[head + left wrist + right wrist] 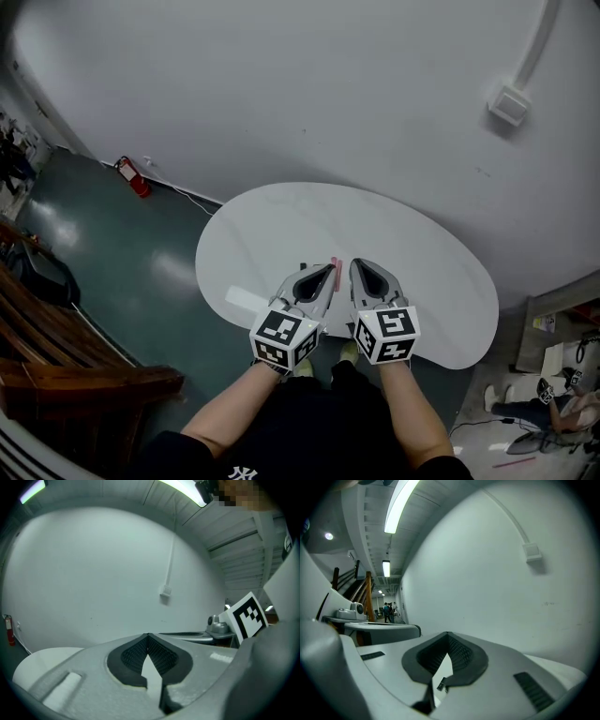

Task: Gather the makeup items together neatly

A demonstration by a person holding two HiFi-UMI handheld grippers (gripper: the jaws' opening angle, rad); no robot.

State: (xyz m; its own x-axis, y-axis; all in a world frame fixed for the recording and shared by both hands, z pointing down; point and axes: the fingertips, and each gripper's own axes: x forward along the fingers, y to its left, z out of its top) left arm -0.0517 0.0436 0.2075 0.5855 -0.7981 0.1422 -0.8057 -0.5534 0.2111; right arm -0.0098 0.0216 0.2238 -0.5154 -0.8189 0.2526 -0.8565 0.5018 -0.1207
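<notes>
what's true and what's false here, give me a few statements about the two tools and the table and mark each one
1. The left tool and the right tool are held side by side over the white table. True.
2. The left tool grips a lipstick. False: its jaws are together with nothing between them.
3. A red fire extinguisher sits on the floor by the wall. True.
4. The right tool's jaws stand wide open. False: they are closed and empty.
5. The table is crowded with makeup. False: only one slim pink thing shows, between the tools.
</notes>
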